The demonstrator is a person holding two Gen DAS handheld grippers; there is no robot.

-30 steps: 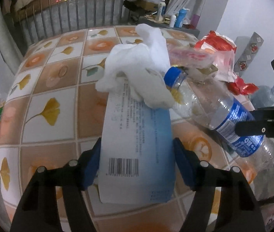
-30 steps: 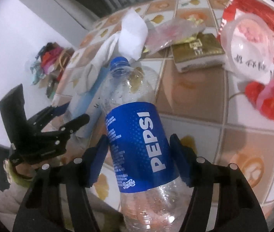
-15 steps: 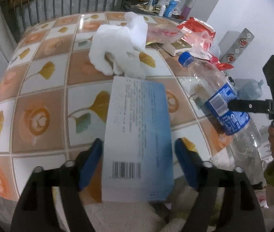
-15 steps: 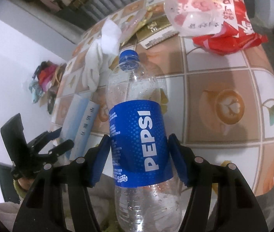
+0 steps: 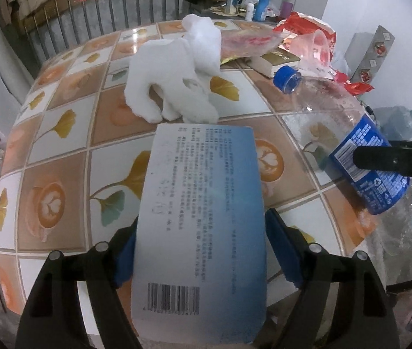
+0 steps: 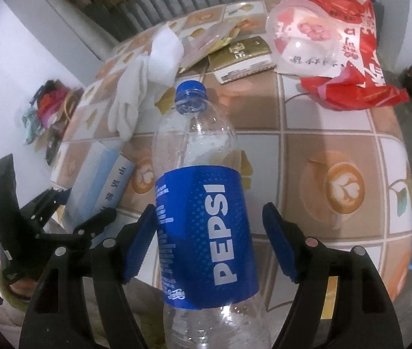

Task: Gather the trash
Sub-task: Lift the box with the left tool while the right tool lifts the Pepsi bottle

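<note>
Round table (image 5: 60, 157) covered in a leaf-and-coffee-cup tile-print cloth; metal railing (image 5: 104, 14) behind. Pale blue printed carton (image 5: 203, 221) pinched by left tool (image 5: 201, 250); clear blue-labelled Pepsi bottle (image 6: 203, 218) flanked by right tool (image 6: 209, 238), pad contact not discernible.

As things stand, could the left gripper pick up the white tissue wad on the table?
Probably not yet. The left gripper is shut on the blue box, so its jaws are occupied. The tissue wad lies uncovered just beyond the box.

A lived-in home: patterned tablecloth (image 5: 60, 157), toiletry bottles (image 5: 259, 7), piled clothes (image 6: 46, 107).
</note>
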